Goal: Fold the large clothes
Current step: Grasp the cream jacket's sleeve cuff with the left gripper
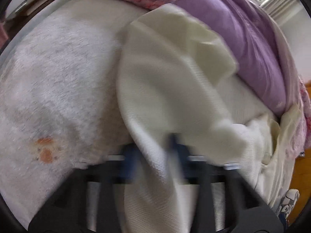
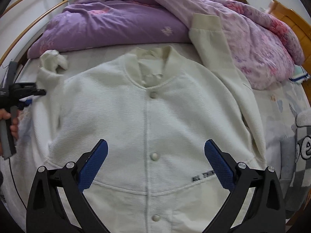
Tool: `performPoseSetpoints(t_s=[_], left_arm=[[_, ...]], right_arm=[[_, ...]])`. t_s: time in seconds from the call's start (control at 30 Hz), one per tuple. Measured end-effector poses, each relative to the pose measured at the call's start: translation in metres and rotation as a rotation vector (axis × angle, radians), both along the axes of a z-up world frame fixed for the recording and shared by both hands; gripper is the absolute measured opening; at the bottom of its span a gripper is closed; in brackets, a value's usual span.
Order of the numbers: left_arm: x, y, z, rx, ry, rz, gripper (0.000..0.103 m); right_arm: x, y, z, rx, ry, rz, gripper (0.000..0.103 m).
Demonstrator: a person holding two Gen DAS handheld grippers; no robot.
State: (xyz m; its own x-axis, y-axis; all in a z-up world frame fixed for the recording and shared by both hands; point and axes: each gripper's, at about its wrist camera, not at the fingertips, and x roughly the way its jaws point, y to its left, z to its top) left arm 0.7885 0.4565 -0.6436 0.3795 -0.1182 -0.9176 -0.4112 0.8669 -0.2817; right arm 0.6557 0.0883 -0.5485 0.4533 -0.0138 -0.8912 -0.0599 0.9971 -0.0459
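1. Jacket [image 2: 147,120] lay face up on the bed, a cream ribbed knit with a stand collar, round snap buttons down the front placket and small dark lettering near the hem.
2. One sleeve [image 2: 213,44] ran up and away, its ribbed cuff resting on the purple quilt [image 2: 108,25]; the other sleeve [image 1: 171,89] was bunched and lifted at the far side.
3. Left gripper [image 1: 155,149] was clamped onto that bunched sleeve, its blue pads blurred, with cloth draped over and between the fingers.
4. Right gripper [image 2: 155,155] hovered over the jacket's lower front, jaws spread wide, blue textured pads [image 2: 93,165] apart and holding nothing.
5. Underneath was a fluffy white blanket [image 1: 58,81] with a small orange print, soft and fuzzy against the jacket's fine ribbing.
6. Purple quilt, puffy and floral in pink, was heaped along the head of the bed, touching the collar end.
7. Wooden bed frame [image 2: 291,19] showed at the right, and a grey-and-white plush cushion [image 2: 299,145] sat just beside the jacket's right edge.
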Motion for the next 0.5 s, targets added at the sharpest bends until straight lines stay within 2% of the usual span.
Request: performPoseSetpoints(t_s=[0.03,0.07,0.13,0.2,0.27,0.33,0.37,0.4,0.43,0.47,0.5], left_arm=[[-0.003,0.000,0.005,0.010,-0.008,0.004,0.011],[-0.008,0.000,0.011,0.021,-0.021,0.011,0.010],[-0.026,0.003,0.036,0.114,-0.041,0.043,0.009],[-0.051,-0.002,0.073,0.252,-0.064,0.049,0.009],[-0.068,-0.023,0.103,0.416,-0.075,0.004,0.009],[-0.084,-0.074,0.141,0.629,-0.134,-0.128,0.009],[-0.089,-0.094,0.150,0.681,-0.157,-0.171,0.009],[-0.095,-0.125,0.163,0.674,-0.196,-0.220,0.008],[-0.094,-0.145,0.165,0.639,-0.203,-0.260,0.009],[-0.093,-0.178,0.164,0.589,-0.195,-0.346,0.010],[-0.094,-0.196,0.160,0.565,-0.199,-0.388,0.019]], right_arm=[[0.000,-0.003,-0.001,0.000,0.004,-0.004,0.096],[-0.001,-0.009,0.000,0.000,0.006,-0.010,0.096],[-0.003,-0.017,0.002,-0.006,0.000,-0.023,0.096],[-0.005,-0.025,0.005,-0.009,0.000,-0.033,0.096],[-0.009,-0.038,0.009,-0.013,-0.005,-0.054,0.096],[-0.014,-0.050,0.011,-0.022,-0.003,-0.073,0.096],[-0.017,-0.057,0.012,-0.029,-0.002,-0.086,0.096],[-0.021,-0.064,0.013,-0.034,0.002,-0.099,0.096],[-0.024,-0.070,0.013,-0.041,0.007,-0.112,0.096],[-0.026,-0.076,0.013,-0.049,0.012,-0.124,0.096],[-0.029,-0.082,0.013,-0.055,0.020,-0.139,0.096]])
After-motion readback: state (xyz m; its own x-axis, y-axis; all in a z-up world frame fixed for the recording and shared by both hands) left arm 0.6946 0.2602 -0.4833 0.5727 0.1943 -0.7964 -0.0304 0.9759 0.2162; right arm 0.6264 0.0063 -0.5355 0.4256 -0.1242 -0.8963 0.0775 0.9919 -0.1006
